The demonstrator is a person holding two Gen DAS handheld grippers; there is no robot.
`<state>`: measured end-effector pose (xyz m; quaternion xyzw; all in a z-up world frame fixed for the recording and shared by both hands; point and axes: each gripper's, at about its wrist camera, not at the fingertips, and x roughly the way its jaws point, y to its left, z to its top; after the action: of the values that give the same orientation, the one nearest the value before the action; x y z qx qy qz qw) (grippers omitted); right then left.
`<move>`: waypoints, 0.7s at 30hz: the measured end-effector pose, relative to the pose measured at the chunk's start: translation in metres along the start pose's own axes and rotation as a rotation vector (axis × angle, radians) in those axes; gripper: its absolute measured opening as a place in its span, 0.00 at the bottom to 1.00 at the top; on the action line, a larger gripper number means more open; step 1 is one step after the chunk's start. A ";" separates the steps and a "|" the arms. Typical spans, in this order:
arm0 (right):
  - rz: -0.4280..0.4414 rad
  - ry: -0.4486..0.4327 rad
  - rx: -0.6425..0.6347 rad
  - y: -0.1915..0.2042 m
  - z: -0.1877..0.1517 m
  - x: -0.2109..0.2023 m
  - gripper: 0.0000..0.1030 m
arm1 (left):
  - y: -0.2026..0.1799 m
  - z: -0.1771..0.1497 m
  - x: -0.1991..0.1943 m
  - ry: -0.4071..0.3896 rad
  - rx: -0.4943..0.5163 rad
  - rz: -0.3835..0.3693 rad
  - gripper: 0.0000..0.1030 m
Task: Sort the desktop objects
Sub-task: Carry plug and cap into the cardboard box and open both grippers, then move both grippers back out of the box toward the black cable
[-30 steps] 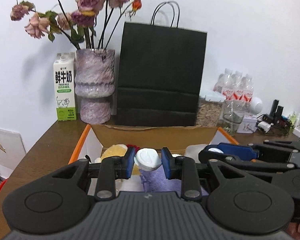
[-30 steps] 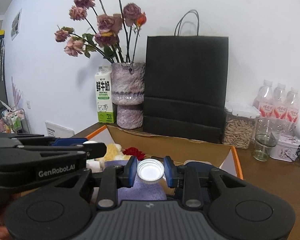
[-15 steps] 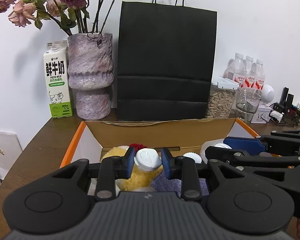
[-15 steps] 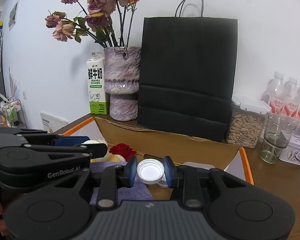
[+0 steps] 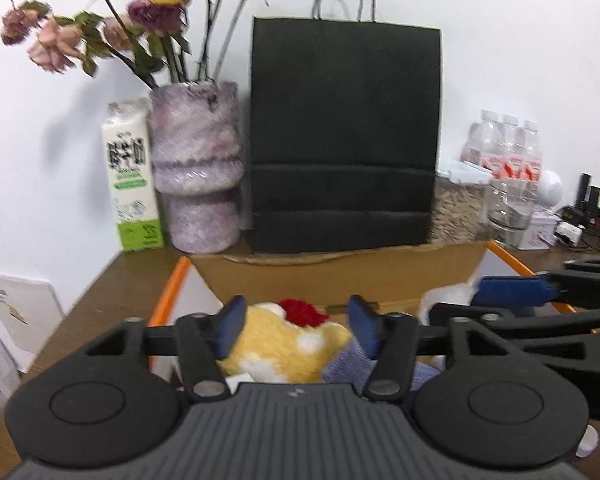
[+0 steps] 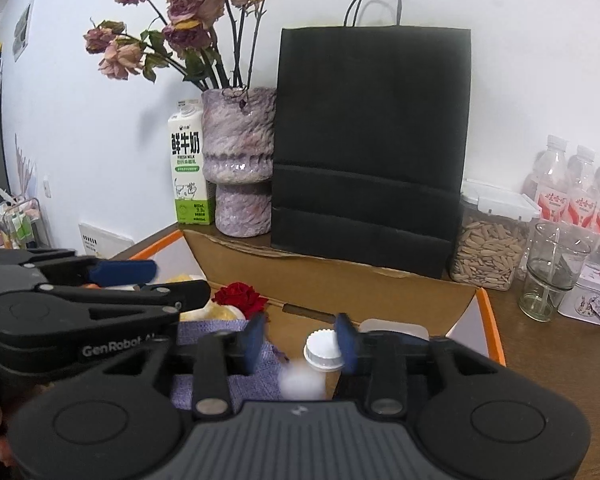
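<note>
Right now both grippers hang over the open cardboard box (image 5: 340, 276), and both are letting go. The left gripper (image 5: 296, 326) has its jaws opening, blue pads (image 5: 230, 326) well apart, with nothing pressed between them; past the gap lie only a yellow plush toy (image 5: 284, 348) with a red tuft and a corner of purple cloth (image 5: 346, 364). The right gripper (image 6: 300, 338) is opening too. A white ridged cap (image 6: 322, 350) sits just inside its right-hand pad (whether it touches that pad I cannot tell), and the left-hand pad stands clear of it, so the cap is not gripped. Below it is a pale blur (image 6: 300, 384), possibly a small white thing dropping, too smeared to name.

Both are tipped forward over the box, which suits a release: small items fall among things already sorted there, onto soft cloth and plush. A red rose head (image 6: 240, 296) lies in the box as well.

Beyond the box, on the brown table (image 6: 540, 340), stand a black paper bag (image 6: 372, 140), a purple vase (image 6: 240, 160) of dried roses, a milk carton (image 6: 188, 168), a jar of seeds (image 6: 488, 252), a glass (image 6: 552, 272) and water bottles (image 6: 576, 196); these look like backdrop, not things being sorted.
</note>
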<state>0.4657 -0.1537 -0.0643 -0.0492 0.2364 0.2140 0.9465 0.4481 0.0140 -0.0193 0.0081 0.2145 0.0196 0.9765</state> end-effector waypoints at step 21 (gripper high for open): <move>-0.040 -0.033 0.056 -0.009 0.011 -0.018 1.00 | 0.019 0.010 -0.008 -0.028 -0.070 0.032 1.00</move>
<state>0.4605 -0.1664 -0.0461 -0.0240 0.2258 0.1893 0.9553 0.4442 0.0330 -0.0066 -0.0226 0.2000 0.0426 0.9786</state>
